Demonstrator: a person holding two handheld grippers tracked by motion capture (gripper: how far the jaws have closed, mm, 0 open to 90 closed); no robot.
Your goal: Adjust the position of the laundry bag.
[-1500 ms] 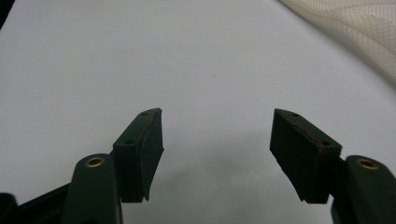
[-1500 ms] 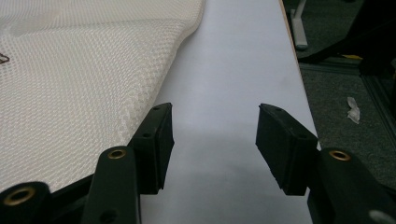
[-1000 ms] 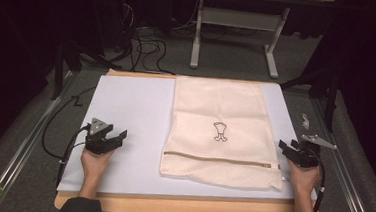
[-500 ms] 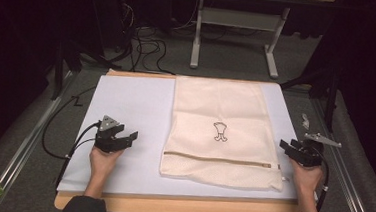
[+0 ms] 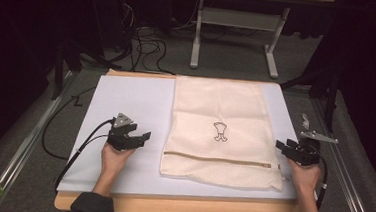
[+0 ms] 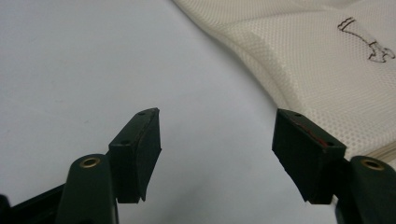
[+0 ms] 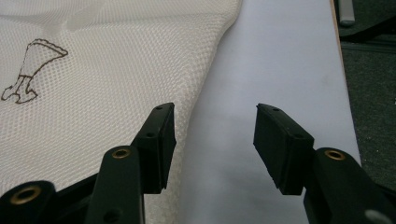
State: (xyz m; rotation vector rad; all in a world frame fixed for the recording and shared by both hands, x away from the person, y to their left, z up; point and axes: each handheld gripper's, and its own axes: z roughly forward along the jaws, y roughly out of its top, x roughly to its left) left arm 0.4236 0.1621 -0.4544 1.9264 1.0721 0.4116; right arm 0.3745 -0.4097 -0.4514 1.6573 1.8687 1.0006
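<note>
1. The white board [image 5: 126, 106] lies under both tools and carries everything else.
2. The mesh laundry bag [image 5: 219, 131] lies flat between the two tongs, zipper end toward the person, with a small printed figure [image 5: 219, 132] near its middle.
3. The left tongs [image 5: 143, 137] stand wide apart, holding nothing. Over the last second they have slid inward across the bare board, and the bag's near left edge [image 6: 299, 79] now lies just beyond the right-hand jaw.
4. The right tongs [image 5: 279, 145] are also wide and empty. They have hardly shifted, and sit at the bag's right edge [image 7: 205, 79], one jaw over the mesh, the other over the board.
5. Judging by this, both tools are closing on the bag's lower corners; neither has pinched the fabric yet.
</note>
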